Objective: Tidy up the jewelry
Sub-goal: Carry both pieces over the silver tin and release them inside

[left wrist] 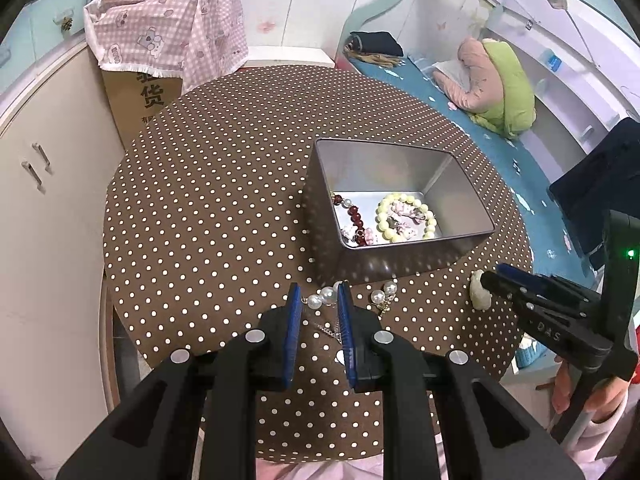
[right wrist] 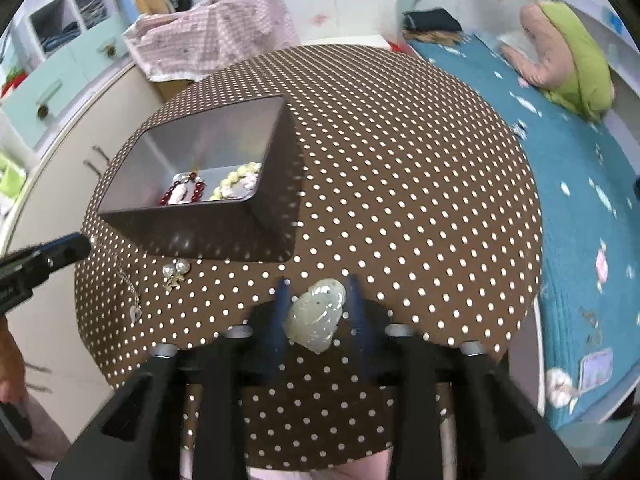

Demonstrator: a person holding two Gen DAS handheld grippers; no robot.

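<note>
Between the blue pads of the left gripper [left wrist: 319, 292] lie a pair of pearls [left wrist: 323, 297] and a thin silver chain [left wrist: 325, 330] on the polka-dot tablecloth [left wrist: 224, 208]. The pads stand narrowly apart, and whether they actually grip the pearls or chain cannot be told. Just right of its tips sits a pearl earring [left wrist: 383, 295] with a small gold dangle.

Straight ahead of it is the open metal tin [left wrist: 400, 236], holding a cream bead bracelet [left wrist: 406, 216] and a dark red bead bracelet [left wrist: 354, 220] (both flat on the tin's floor, the red one toward the left wall).

The right gripper [right wrist: 318, 292] has its fingers spread, with a pale jade pendant [right wrist: 316, 314] lying between them on the cloth; the pads do not press on it (the view is blurred). Ahead and to its left stands the tin, with the earring in front of the tin's near wall.

Beyond the table are a teal bedspread [left wrist: 500, 152] and a pink gingham cloth [left wrist: 168, 36] over a cardboard box [left wrist: 136, 104].
</note>
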